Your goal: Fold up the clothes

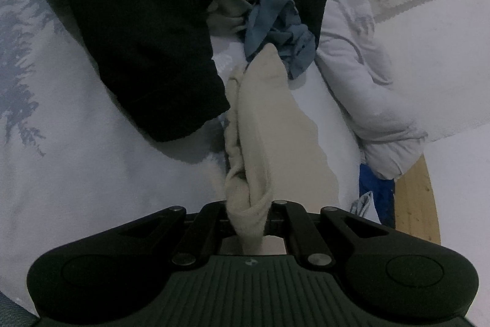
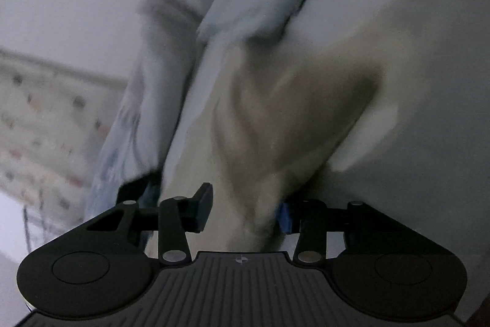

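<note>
One pale bed sheet [image 1: 76, 167] with faint blue leaf prints fills most of the left wrist view. On it, upper left to centre, lies one large black garment [image 1: 147, 29]. Along the right side runs one rolled pale-blue quilt [image 1: 361, 75], and one strip of wooden bed frame [image 1: 416, 198] shows at the lower right. One crumpled blue cloth [image 1: 281, 29] sits just right of the black garment, upper centre.

One cream sock [image 1: 263, 124] lies stretched down the middle of the frame, its long axis running nearly vertical in the picture: the toe points to the upper centre, touching the blue cloth, and the cuff end comes down to the lower centre. There the left gripper [image 1: 249, 216] is clenched on the bunched cuff.

The right wrist view is blurred. Cream fabric [image 2: 275, 127], one piece, fills its centre and runs down between the fingers of the right gripper [image 2: 245, 213]. Its jaws stand apart; whether the pads press the fabric cannot be told.
</note>
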Demonstrator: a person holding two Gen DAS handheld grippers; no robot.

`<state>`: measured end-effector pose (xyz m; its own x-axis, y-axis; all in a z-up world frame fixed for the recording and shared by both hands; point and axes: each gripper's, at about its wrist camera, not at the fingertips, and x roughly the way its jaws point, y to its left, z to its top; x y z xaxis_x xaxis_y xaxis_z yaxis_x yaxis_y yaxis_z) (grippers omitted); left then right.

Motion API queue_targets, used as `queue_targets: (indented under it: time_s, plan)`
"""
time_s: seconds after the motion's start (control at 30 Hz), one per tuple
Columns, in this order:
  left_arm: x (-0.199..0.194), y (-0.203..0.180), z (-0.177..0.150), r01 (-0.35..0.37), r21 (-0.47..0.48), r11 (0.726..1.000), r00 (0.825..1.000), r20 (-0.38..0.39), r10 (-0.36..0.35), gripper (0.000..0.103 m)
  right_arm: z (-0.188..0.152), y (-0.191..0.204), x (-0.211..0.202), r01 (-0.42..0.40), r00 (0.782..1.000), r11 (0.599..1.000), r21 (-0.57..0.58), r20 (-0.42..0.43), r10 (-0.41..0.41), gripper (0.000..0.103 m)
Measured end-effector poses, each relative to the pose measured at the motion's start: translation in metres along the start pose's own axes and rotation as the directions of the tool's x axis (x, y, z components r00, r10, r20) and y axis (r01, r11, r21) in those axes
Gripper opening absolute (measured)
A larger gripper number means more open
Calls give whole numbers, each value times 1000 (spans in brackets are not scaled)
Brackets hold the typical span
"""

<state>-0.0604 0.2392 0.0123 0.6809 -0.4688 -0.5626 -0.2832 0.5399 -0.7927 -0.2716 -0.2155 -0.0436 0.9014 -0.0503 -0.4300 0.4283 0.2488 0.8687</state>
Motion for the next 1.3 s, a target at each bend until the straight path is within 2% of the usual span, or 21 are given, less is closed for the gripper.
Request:
queue_targets:
  time_s: [0.17, 0.23, 0.27, 0.3, 0.33, 0.43, 0.53, 0.63, 0.8, 0.83, 0.9, 1.03, 1.13, 1.23, 1.27, 1.3]
  plan:
    - [0, 1, 0, -3, -4, 1000, 1000, -7, 3, 7, 20, -13, 8, -14, 999, 999, 37, 33, 13, 47]
    - [1, 2, 1, -7, -6, 1000, 1000, -5, 7, 7, 23, -18, 14, -16, 999, 999, 49, 34, 14, 43]
    - [1, 2, 1, -9, -8, 1000, 1000, -3, 9, 7, 27, -17, 16, -11, 999, 999, 50, 35, 10, 36]
    - [1, 3, 1, -11, -10, 1000, 1000, -1, 11, 7, 31, -18, 18, 1, 1000, 999, 47, 30, -2, 20]
    - [1, 4, 1, -12, -12, 1000, 1000, 0, 12, 7, 37, -17, 18, 12, 1000, 1000, 29, 15, -12, 12]
    - [1, 6, 0, -13, -13, 1000, 1000, 0, 13, 7, 49, -6, 13, 5, 1000, 997, -76, -12, -6, 10]
    - [0, 8, -1, -15, -15, 1000, 1000, 2, 15, 7, 62, 11, 7, -6, 1000, 993, -119, -10, 5, 9]
    - [0, 13, -3, -16, -16, 1000, 1000, 3, 16, 7, 62, 12, 4, -1, 1000, 992, -125, -16, -1, 9]
    - [1, 19, -4, -30, -17, 999, 1000, -3, 30, 7, 57, -9, 5, 5, 999, 999, -50, -52, -7, 17]
    - [1, 18, -4, -28, -14, 1000, 1000, -4, 28, 7, 56, -14, 5, 6, 998, 999, -34, -59, -8, 21]
    - [1, 18, -4, -19, -3, 1000, 1000, -4, 19, 7, 53, -16, 6, -11, 997, 1000, -22, -75, 10, 35]
    - [2, 21, -4, -22, -1, 1000, 1000, -13, 22, 7, 50, -13, 12, -50, 995, 998, -34, -89, 46, 50]
    - [3, 23, -6, -24, 7, 1000, 1000, -17, 25, 7, 49, -9, 18, -52, 994, 997, -64, -99, 45, 53]
    - [4, 25, -8, -23, 6, 1000, 1000, -15, 23, 7, 47, -3, 22, -32, 995, 993, -116, -100, 21, 50]
    - [4, 26, -8, -20, 4, 1000, 1000, -12, 20, 7, 47, 0, 25, -22, 995, 991, -133, -103, 8, 33]
    - [4, 27, -8, -15, 3, 1000, 1000, -8, 15, 7, 47, 0, 25, -21, 994, 990, -139, -113, 5, 7]
